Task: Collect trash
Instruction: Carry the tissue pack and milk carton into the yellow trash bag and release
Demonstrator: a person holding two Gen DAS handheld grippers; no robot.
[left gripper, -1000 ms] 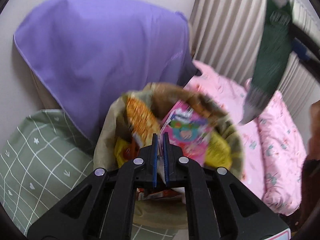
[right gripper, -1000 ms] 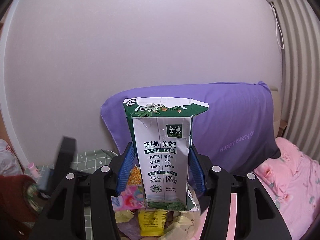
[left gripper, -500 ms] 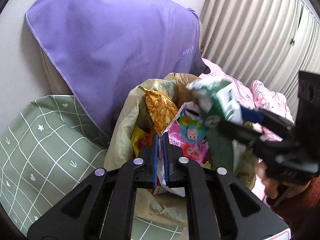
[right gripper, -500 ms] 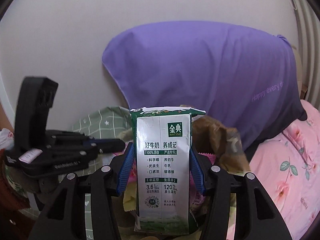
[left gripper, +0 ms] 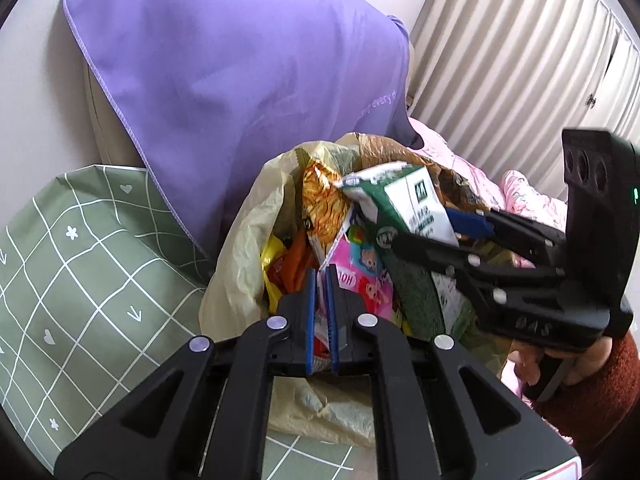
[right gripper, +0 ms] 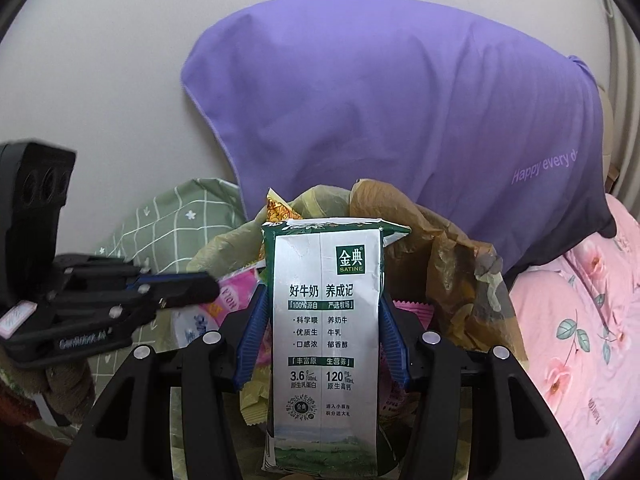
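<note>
A yellowish plastic trash bag (left gripper: 236, 264) stands open on the bed, full of snack wrappers (left gripper: 324, 204). My left gripper (left gripper: 320, 276) is shut on the bag's near rim, next to a pink wrapper (left gripper: 366, 276). My right gripper (right gripper: 320, 304) is shut on a green and white milk carton (right gripper: 326, 320) and holds it over the bag's mouth (right gripper: 440, 264). In the left wrist view the carton (left gripper: 404, 204) lies tilted above the wrappers, with the right gripper (left gripper: 432, 224) coming in from the right. The left gripper (right gripper: 188, 284) shows at the left of the right wrist view.
A purple pillow (left gripper: 240, 80) leans on the wall behind the bag. A green checked cloth (left gripper: 72, 280) lies to the left, a pink floral quilt (right gripper: 580, 340) to the right. Pleated curtains (left gripper: 512, 60) hang at the far right.
My right gripper has brought the milk carton down and inward, from high by the pillow to right over the bag's mouth. My left gripper keeps its hold on the rim.
</note>
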